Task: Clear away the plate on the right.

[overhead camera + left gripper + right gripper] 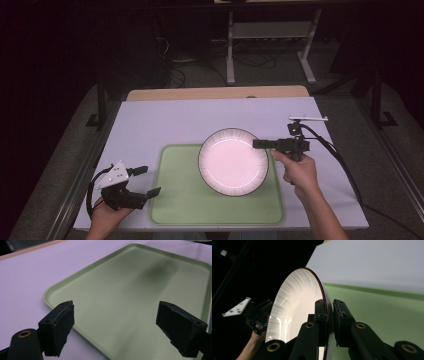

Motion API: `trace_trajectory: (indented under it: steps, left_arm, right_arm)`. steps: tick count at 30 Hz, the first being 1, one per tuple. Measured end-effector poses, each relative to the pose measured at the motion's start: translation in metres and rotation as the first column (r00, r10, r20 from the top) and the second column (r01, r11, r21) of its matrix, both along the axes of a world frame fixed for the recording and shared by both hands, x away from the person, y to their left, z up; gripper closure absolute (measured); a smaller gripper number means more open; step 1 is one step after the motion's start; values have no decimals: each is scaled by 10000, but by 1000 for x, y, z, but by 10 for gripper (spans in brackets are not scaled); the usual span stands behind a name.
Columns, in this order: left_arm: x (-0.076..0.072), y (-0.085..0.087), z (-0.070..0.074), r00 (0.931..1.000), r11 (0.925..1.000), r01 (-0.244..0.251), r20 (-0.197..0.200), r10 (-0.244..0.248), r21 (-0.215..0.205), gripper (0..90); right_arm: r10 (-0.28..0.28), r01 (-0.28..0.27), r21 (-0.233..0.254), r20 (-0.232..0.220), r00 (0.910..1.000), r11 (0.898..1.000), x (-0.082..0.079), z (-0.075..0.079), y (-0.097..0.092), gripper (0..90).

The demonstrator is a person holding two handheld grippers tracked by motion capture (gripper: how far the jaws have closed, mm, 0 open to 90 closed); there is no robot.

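High view: white plate [233, 161] over green tray [217, 205], rim clamped by right gripper [260, 144]; left gripper [147, 180] at tray's left edge. Left gripper view: jaws spread, holding nothing. Right gripper view: jaws pinch plate rim; plate seemingly lifted, contact unclear.

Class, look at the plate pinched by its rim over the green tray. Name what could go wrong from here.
1. The right gripper holds the white plate only by a narrow pinch on its rim; the plate might pivot or slip and drop onto the green tray.
2. The left gripper sits open at the tray's left edge, giving no support, so a slip would probably go uncaught.
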State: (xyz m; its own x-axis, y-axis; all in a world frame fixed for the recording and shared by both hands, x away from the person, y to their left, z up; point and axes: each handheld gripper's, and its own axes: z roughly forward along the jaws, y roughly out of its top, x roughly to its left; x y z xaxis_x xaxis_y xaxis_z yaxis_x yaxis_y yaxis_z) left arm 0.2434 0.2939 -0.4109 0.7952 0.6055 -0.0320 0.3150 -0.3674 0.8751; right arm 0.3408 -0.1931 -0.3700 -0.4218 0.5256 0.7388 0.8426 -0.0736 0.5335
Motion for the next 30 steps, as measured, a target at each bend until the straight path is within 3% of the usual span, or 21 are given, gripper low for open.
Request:
trace_trajectory:
  steps: [17, 30]
  left_arm:
    - [1, 0, 0, 10000, 10000, 26, 14, -26, -23, 148]
    - [1, 0, 0, 10000, 10000, 44, -19, -44, -34, 148]
  right_arm:
    - [-78, 66, -259, -487, 9988, 9996, 6, -36, 35, 813]
    - [-236, 202, -582, -591, 9980, 9981, 6, -55, 50, 812]
